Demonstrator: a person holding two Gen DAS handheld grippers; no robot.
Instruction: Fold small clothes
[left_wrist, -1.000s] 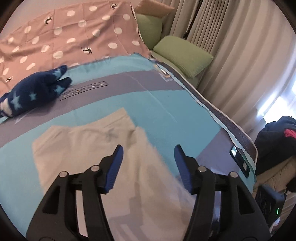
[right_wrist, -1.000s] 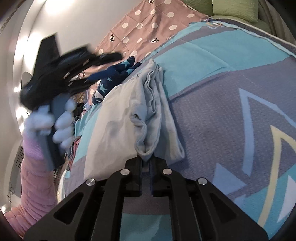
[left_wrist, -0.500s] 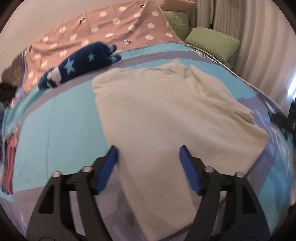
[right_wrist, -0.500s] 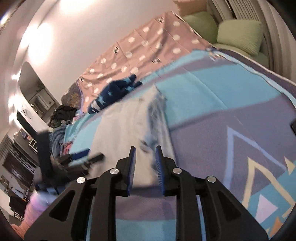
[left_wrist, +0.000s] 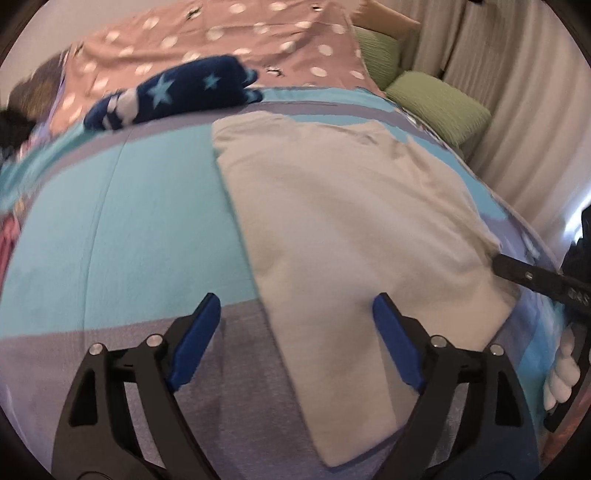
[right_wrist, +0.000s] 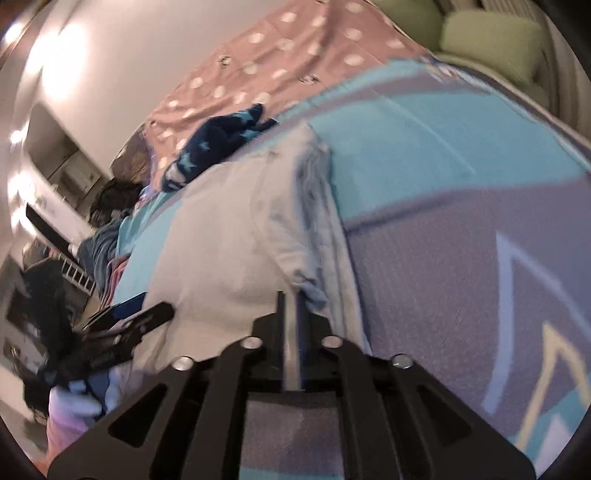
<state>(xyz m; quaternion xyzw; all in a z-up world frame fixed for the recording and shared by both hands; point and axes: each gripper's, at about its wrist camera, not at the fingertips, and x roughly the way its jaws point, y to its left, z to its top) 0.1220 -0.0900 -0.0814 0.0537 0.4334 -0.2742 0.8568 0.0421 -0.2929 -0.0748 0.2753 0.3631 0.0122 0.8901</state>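
A pale grey garment (left_wrist: 351, 236) lies folded lengthwise on the blue and purple bedspread (left_wrist: 122, 229). My left gripper (left_wrist: 295, 317) is open, its blue pads straddling the garment's near left edge from just above. My right gripper (right_wrist: 291, 299) has its jaws nearly closed at the garment's near corner (right_wrist: 240, 254), where the stacked layers show along the right edge; whether cloth is pinched between them is unclear. The right gripper also shows in the left wrist view (left_wrist: 535, 277) at the garment's right edge.
A navy star-patterned sock bundle (left_wrist: 173, 96) lies beyond the garment. A pink polka-dot blanket (left_wrist: 221, 40) and green pillows (left_wrist: 439, 103) sit at the bed's head. Curtains (left_wrist: 517, 92) hang on the right. Clothes are piled off the bed's left side (right_wrist: 107, 229).
My left gripper moved down toward the garment's near left edge. The right gripper's jaws narrowed from a small gap to almost closed at the garment's corner.
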